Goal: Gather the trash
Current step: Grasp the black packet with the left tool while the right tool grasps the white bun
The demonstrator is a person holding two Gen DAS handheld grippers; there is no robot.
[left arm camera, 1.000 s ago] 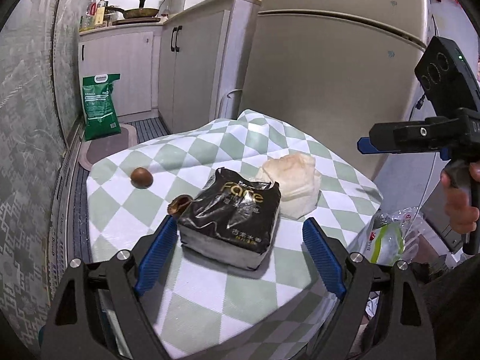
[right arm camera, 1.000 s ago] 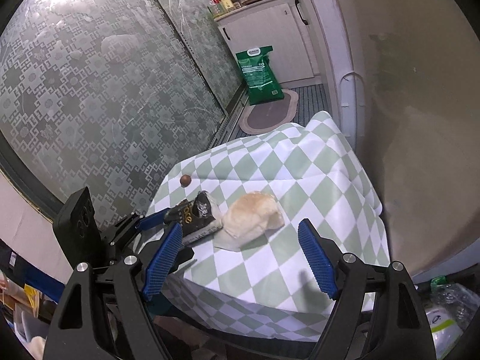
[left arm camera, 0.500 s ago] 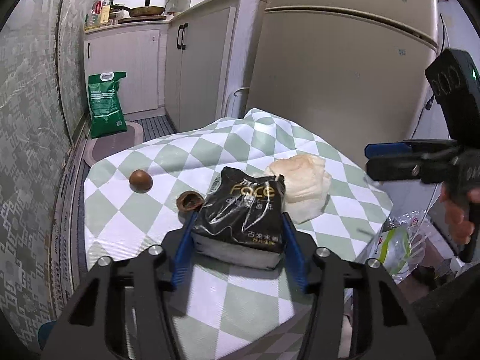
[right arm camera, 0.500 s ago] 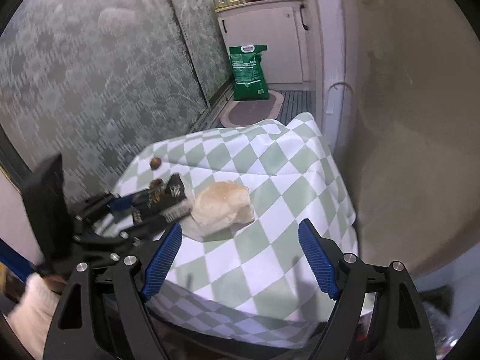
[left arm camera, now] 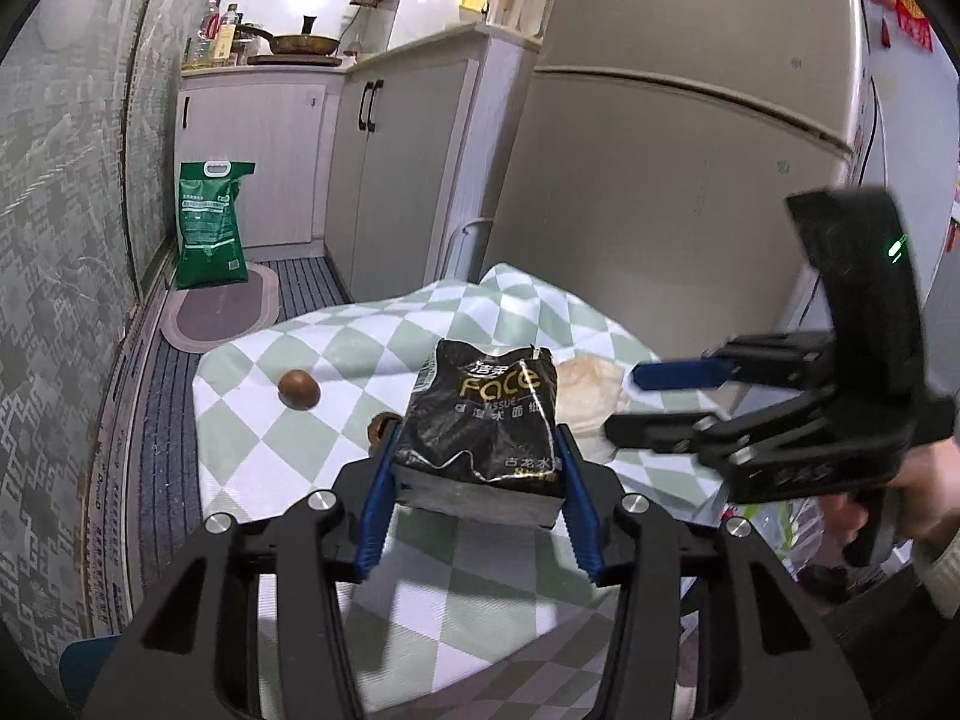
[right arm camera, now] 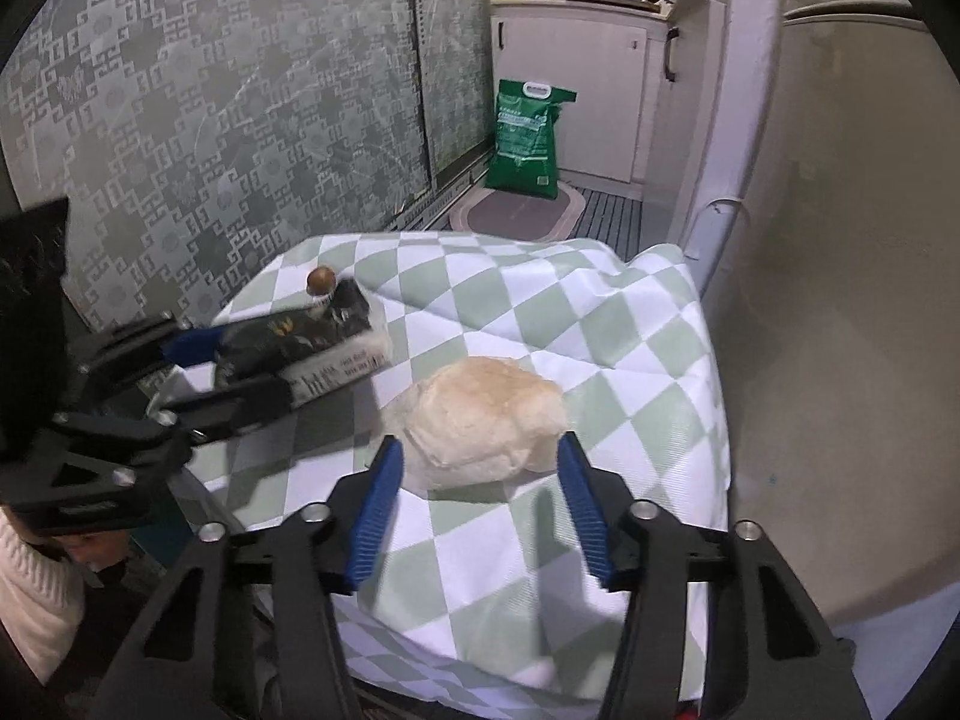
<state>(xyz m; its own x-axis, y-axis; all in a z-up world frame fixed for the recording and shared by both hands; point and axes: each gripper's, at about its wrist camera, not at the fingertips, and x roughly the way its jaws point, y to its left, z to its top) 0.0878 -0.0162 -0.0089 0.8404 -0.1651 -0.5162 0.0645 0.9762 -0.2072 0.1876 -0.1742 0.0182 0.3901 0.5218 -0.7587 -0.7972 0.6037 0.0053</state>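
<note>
A narrow kitchen: patterned frosted sliding doors down one side, pale cabinets with a pan on the counter at the far end, a tall beige fridge, and a green sack standing on the floor by an oval mat. In front sits a table under a green-and-white checked cloth.

In the left wrist view, the left gripper pinches a black tissue pack at the centre, its blue pads pressed against both sides of the pack and its jaws closing. The pack is lifted at its near end and tilted up. Its face reads "Face" in gold with "TISSUE" beneath, plus Chinese characters too small to make out. A round brown nut lies on the cloth at ten o'clock from the pack, well apart; a broken brown shell sits just beside the pack's left edge.

In the right wrist view, a crumpled wad of stained tissue paper lies on the cloth at the centre, between the blue pads of the right gripper. The jaws are closing, but gaps show on either side of the wad, so they are not yet pressing it. The left gripper and pack appear at nine o'clock. Lettering on the green sack is unreadable.
</note>
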